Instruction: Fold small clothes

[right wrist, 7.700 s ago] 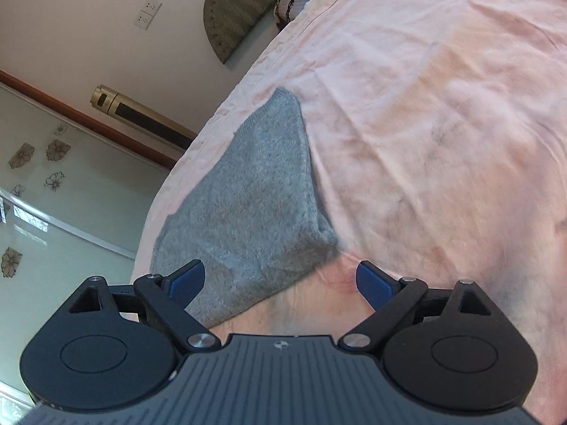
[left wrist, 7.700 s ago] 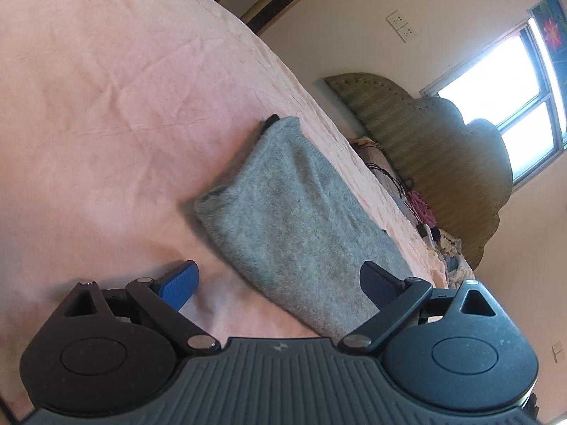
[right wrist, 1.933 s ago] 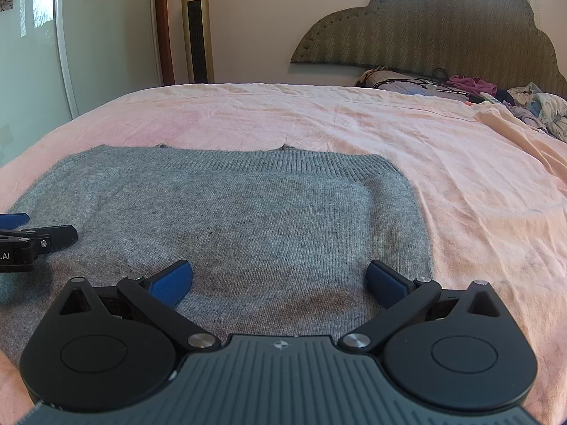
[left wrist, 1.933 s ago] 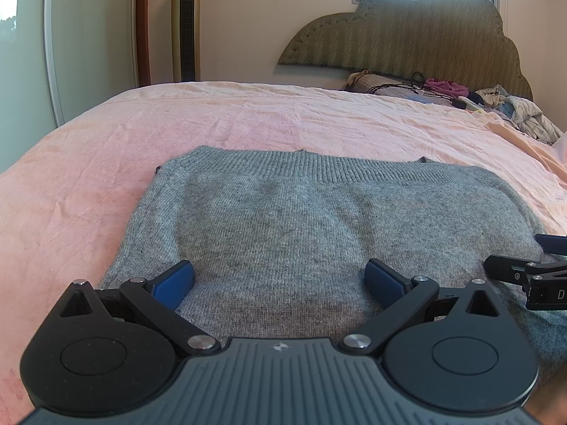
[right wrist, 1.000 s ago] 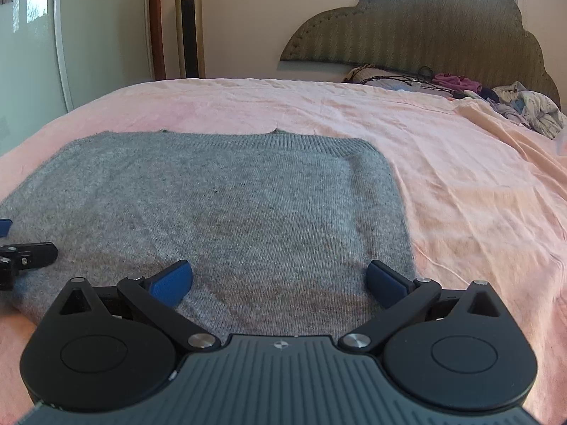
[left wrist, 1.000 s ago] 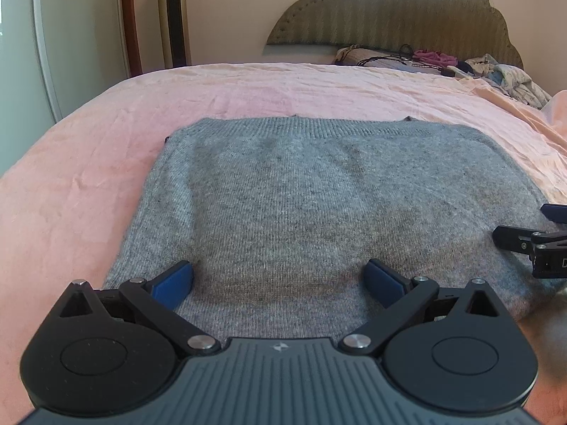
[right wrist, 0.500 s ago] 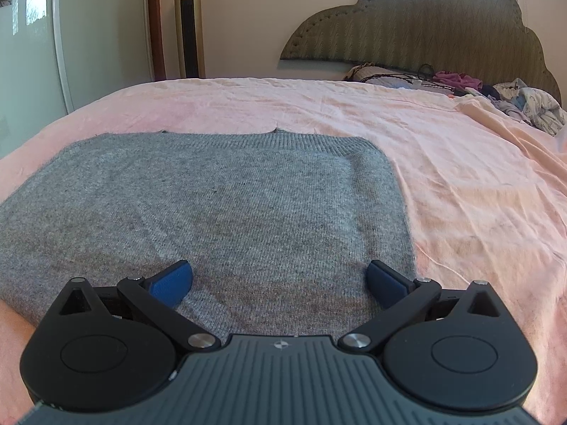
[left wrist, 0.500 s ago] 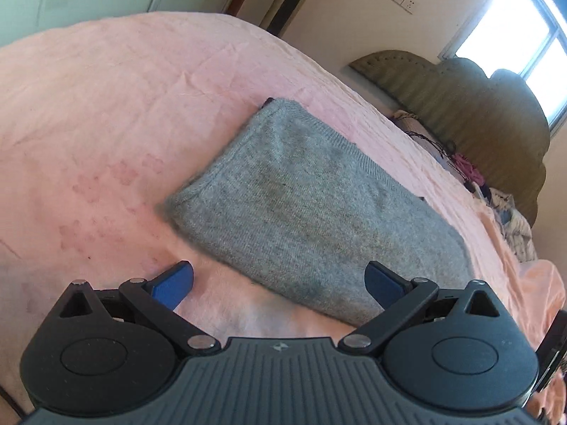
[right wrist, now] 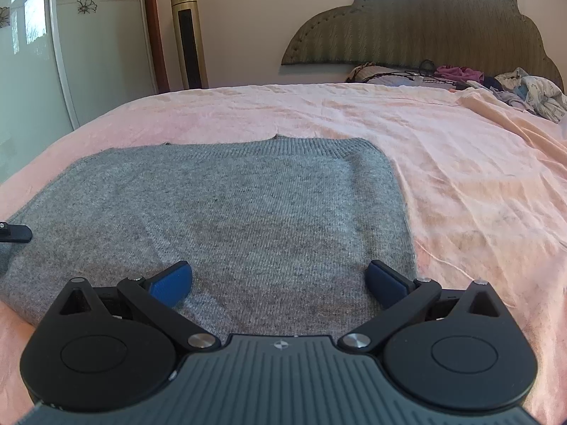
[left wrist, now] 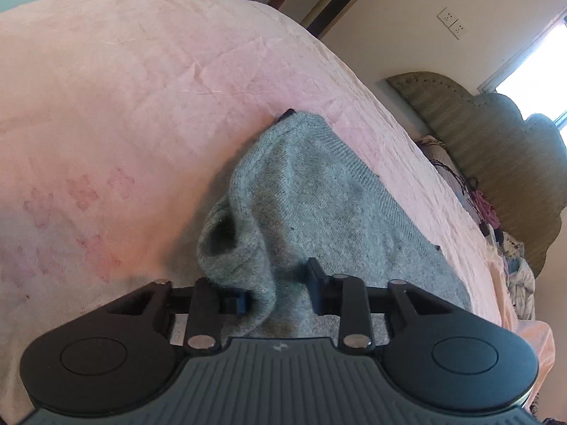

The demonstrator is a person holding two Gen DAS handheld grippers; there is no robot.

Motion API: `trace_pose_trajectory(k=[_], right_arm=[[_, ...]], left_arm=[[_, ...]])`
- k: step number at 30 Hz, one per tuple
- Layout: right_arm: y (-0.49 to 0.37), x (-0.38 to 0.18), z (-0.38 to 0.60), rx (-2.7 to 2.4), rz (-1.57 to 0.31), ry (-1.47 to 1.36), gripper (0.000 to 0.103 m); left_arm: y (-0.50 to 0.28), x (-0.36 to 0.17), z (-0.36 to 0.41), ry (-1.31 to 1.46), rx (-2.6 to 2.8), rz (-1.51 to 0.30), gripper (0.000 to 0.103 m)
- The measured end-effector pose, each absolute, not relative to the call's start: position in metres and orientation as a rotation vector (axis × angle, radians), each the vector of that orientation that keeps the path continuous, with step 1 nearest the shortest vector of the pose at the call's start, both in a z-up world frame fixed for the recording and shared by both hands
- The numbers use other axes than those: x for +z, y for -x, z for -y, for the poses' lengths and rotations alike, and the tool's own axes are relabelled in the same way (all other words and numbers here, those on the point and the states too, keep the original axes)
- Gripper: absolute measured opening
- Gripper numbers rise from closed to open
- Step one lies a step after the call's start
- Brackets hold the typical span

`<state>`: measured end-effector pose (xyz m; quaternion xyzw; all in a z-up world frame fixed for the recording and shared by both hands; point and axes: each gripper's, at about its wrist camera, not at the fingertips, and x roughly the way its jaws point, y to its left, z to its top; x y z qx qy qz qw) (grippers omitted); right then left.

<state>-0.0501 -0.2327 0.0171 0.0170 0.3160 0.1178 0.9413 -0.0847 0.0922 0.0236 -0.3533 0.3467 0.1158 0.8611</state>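
We see a pink bedsheet (right wrist: 443, 163) with the grey knit sweater (right wrist: 230, 212) folded flat on its near left part, ribbed hem at the far edge. Our left gripper (left wrist: 278, 292) is closing on the sweater's bunched near-left corner; our right gripper (right wrist: 278, 283) hovers wide open, empty.

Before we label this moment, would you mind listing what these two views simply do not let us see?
- Left wrist view: the left gripper, jaws closing with a bunched corner of the grey sweater between them; its own body hides the near hem.
- Right wrist view: the right gripper covers the sweater's near edge.
- Right wrist view: the clothes pile by the headboard is too small to identify.
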Motion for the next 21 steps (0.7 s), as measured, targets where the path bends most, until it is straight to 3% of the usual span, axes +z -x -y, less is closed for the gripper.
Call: trace_pose_trajectory(k=[6,9,13,17,21], right_arm=[[0.051,0.018,0.239,0.256,-0.634,-0.085,0.103],[0.054,0.023,0.265,0.301,-0.603,-0.287,0.103],[0.046,0.044,0.330,0.395,-0.570,-0.742,0.103],[0.018,0.058,0.363,0.490,-0.625,-0.847,0.103],[-0.013,0.045,0.370,0.508,-0.764,-0.869,0.103]], left_arm=[[0.065,0.079,-0.024,0.374,0.152,-0.589,0.008],[0.055,0.104,0.046,0.148,-0.045,-0.518,0.008],[0.062,0.082,0.137,-0.135,-0.361,-0.548,0.008],[0.067,0.042,0.164,-0.184,-0.440,-0.638,0.008],[0.068,0.039,0.162,-0.190,-0.434,-0.645,0.008]])
